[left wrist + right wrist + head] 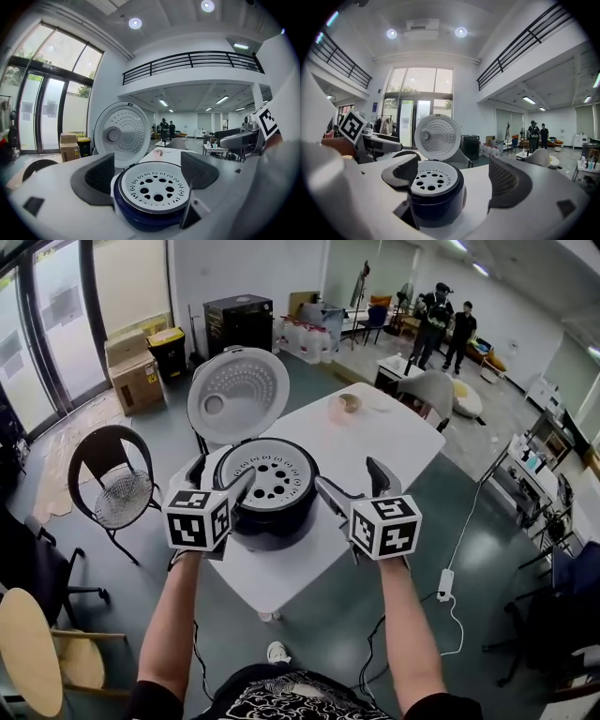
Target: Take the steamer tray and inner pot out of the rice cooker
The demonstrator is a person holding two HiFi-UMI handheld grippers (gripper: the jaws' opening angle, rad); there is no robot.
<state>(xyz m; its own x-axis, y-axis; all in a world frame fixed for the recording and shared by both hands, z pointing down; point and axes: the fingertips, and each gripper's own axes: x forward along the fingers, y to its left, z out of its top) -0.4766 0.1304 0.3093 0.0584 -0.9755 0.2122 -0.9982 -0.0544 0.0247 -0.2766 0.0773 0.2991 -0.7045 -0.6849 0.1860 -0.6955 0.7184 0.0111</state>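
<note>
Open rice cooker (274,512) w/ steamer tray (272,479) inside, on white tabletop (375,442). Left gripper (222,479) & right gripper (349,479) flank it, jaws wide apart, empty, cooker just ahead.

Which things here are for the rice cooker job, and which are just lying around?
For the job: rice cooker, steamer tray, left claw and right claw, both open.
Just lying about: black chair, cardboard boxes, black cabinet.
</note>
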